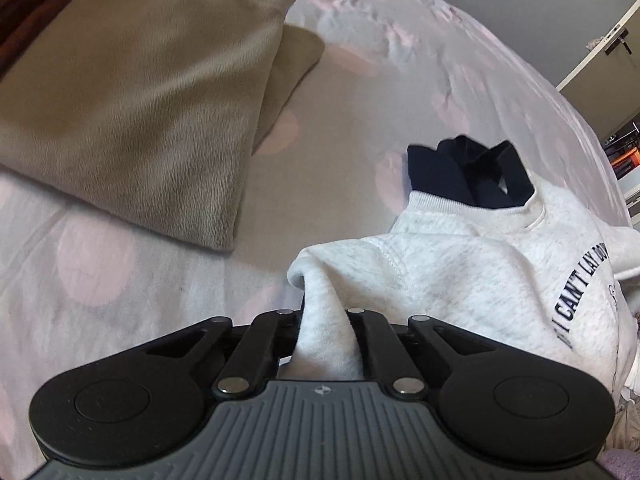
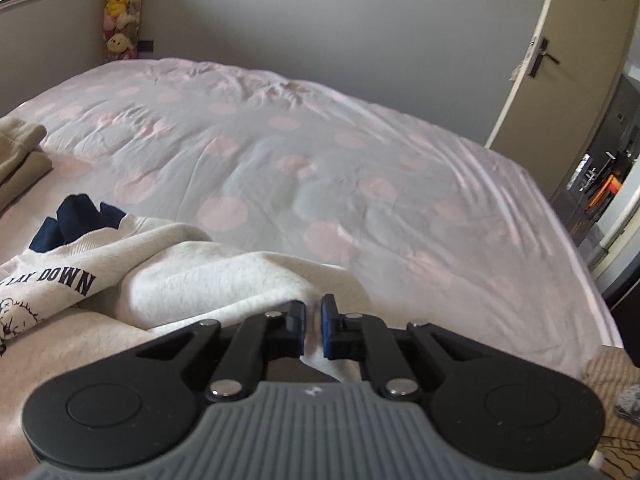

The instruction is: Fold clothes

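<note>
A light grey sweatshirt (image 1: 460, 272) with dark printed lettering and a navy collar (image 1: 468, 172) lies on the bed. My left gripper (image 1: 326, 320) is shut on a bunched fold of its fabric at the near left edge. In the right wrist view the same sweatshirt (image 2: 192, 276) spreads from the left, its lettering (image 2: 60, 280) facing up. My right gripper (image 2: 313, 320) is shut on a thin edge of the sweatshirt, the blue pads (image 2: 329, 328) almost touching with cloth between them.
A folded beige fleece blanket (image 1: 132, 100) lies at the far left of the bed. The bedspread (image 2: 320, 160), pale with pink dots, stretches ahead. A door (image 2: 560, 60) stands ajar at the right; plush toys (image 2: 120, 8) hang in the far corner.
</note>
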Action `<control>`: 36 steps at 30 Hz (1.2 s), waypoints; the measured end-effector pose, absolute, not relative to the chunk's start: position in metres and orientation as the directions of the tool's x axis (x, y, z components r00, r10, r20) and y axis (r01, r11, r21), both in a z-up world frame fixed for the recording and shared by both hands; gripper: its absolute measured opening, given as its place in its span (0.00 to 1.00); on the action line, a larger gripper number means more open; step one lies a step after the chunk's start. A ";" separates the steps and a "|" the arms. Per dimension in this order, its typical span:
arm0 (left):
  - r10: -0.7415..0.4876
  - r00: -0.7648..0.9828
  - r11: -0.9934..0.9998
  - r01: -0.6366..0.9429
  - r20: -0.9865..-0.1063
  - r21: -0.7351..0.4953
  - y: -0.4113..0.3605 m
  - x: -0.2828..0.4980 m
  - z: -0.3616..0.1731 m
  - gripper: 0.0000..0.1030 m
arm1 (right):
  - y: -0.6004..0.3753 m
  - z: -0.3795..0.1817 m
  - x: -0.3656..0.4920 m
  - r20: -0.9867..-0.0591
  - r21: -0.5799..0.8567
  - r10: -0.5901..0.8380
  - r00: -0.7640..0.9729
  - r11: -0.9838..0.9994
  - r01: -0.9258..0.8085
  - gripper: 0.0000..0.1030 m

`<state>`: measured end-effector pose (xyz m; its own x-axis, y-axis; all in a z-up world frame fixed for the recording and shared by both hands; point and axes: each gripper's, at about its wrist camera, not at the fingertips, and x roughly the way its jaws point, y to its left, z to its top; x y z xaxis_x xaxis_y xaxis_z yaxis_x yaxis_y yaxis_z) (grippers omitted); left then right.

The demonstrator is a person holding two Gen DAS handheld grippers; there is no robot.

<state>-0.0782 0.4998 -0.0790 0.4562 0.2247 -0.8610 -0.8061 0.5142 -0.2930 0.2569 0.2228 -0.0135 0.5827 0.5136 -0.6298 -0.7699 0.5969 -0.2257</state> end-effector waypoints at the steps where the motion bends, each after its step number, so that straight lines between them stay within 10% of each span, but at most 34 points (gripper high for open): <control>1: 0.246 0.473 0.512 -0.804 -0.846 -0.301 0.502 -0.080 -0.069 0.01 | 0.209 -0.001 0.255 -0.602 -0.232 0.513 0.612 0.621 -0.748 0.08; 13: 0.377 0.588 0.624 -0.732 -0.715 -0.273 0.496 -0.091 0.045 0.01 | 0.033 0.107 0.211 -0.328 -0.257 0.362 0.873 0.855 -0.451 0.08; 27: 0.139 0.219 0.804 -0.594 -0.966 -0.019 0.443 -0.066 -0.067 0.01 | -0.108 -0.039 0.207 -0.729 -0.144 0.102 0.677 0.944 -0.297 0.08; 36: 0.066 0.240 0.824 -0.560 -0.969 -0.082 0.447 -0.085 -0.051 0.23 | -0.109 -0.010 0.192 -0.748 -0.114 0.210 0.629 0.894 -0.434 0.30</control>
